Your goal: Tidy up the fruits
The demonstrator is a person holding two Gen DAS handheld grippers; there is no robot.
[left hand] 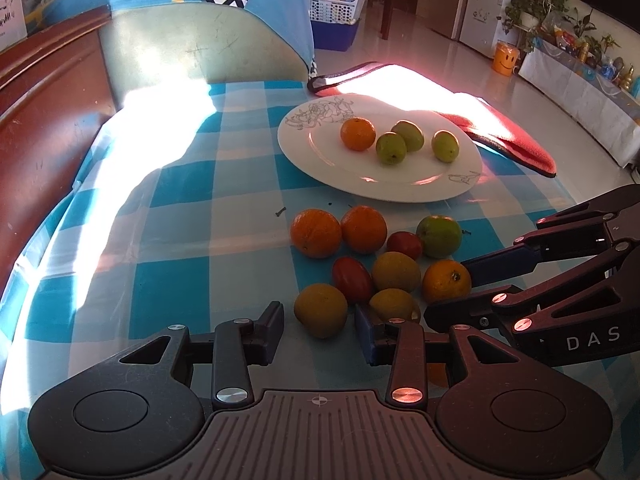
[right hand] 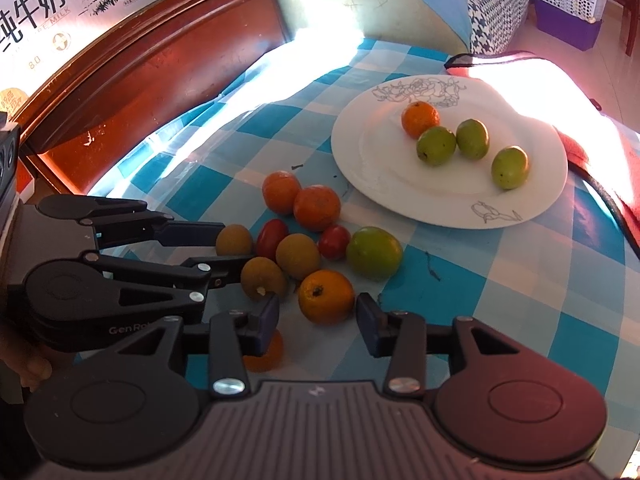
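A white plate [left hand: 328,156] on the checked cloth holds one orange [left hand: 357,133] and three green fruits [left hand: 391,148]; it also shows in the right wrist view [right hand: 384,184]. Several loose fruits lie in front of it: oranges [left hand: 315,233], red tomatoes [left hand: 352,279], yellow-brown fruits [left hand: 396,271] and a green apple [left hand: 439,236]. My left gripper [left hand: 320,326] is open around a yellow-brown fruit [left hand: 321,310], apart from it. My right gripper [right hand: 318,316] is open around an orange [right hand: 326,296]. Each gripper shows in the other's view.
A red mat [left hand: 508,136] lies behind the plate at the table's right edge. A wooden headboard [right hand: 152,68] and a pale chair back [left hand: 192,44] stand at the far side. Another orange [right hand: 266,354] lies under my right gripper's left finger.
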